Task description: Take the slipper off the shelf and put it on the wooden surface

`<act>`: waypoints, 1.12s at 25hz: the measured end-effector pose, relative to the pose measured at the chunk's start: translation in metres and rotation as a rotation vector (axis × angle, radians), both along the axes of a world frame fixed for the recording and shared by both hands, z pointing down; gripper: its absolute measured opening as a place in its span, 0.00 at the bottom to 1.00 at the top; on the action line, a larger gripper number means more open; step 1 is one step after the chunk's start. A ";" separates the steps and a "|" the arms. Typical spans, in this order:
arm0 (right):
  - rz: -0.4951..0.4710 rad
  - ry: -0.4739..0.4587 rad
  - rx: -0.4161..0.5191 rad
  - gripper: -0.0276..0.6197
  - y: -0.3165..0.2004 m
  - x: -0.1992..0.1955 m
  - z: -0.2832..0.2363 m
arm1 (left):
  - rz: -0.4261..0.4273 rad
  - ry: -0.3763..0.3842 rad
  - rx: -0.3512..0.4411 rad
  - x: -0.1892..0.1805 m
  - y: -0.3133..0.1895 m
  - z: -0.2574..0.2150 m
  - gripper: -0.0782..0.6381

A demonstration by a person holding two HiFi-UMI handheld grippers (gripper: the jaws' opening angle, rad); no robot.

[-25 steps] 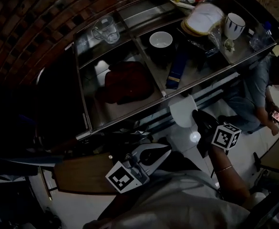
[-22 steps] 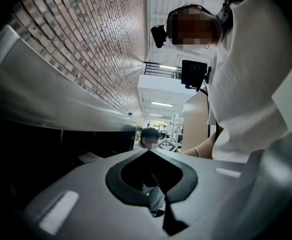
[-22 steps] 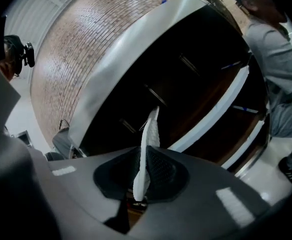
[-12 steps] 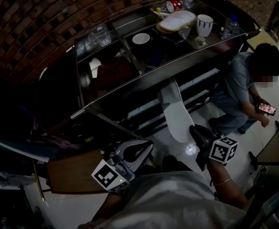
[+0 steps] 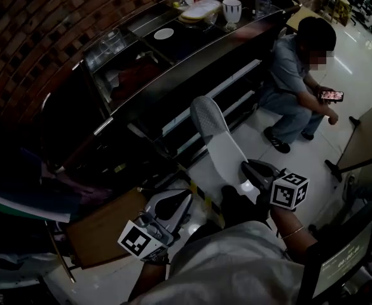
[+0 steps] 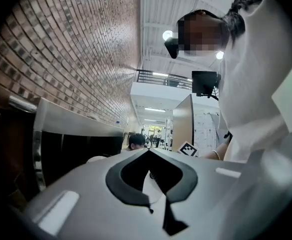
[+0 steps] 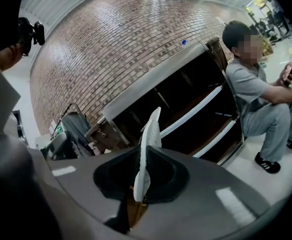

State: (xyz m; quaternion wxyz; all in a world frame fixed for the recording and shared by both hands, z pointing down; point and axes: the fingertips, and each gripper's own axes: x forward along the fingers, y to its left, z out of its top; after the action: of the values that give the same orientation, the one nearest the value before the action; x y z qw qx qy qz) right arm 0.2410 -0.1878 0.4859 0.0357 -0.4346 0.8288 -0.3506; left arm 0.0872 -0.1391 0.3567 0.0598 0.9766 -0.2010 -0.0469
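Observation:
The white slipper (image 5: 219,142) is clear of the shelf (image 5: 192,56) and stands up over the pale floor. My right gripper (image 5: 247,172) is shut on its lower end. In the right gripper view the slipper (image 7: 149,145) shows edge-on, pinched between the dark pads (image 7: 161,176). My left gripper (image 5: 183,200) hangs low beside the right one, shut and holding nothing; its view points up at the ceiling and a brick wall. The wooden surface (image 5: 100,234) lies at the lower left, next to the left gripper.
A person (image 5: 297,75) sits on the floor at the right, looking at a phone. On the shelf top stand a mug (image 5: 231,8), a plate (image 5: 163,34) and other ware. A table edge (image 5: 367,138) is at the far right. Dark clutter (image 5: 27,189) fills the left.
The right gripper has drawn the slipper out and away from the shelf toward me. The shelf has slid up and back in the head view. The left gripper has stayed low and shut.

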 end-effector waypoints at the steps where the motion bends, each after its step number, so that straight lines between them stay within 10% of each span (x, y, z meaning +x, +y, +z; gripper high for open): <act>1: 0.007 0.007 0.003 0.09 0.015 -0.008 -0.001 | -0.003 0.015 -0.010 -0.012 0.010 0.001 0.10; 28: -0.059 -0.058 0.063 0.09 0.287 -0.126 -0.034 | -0.136 0.020 -0.032 -0.112 0.270 -0.001 0.10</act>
State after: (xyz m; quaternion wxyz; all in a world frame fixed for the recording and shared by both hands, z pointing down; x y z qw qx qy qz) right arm 0.1152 0.0988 0.4522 0.0633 -0.3984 0.8504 -0.3379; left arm -0.0247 0.1310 0.3559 0.0740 0.9591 -0.2673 -0.0573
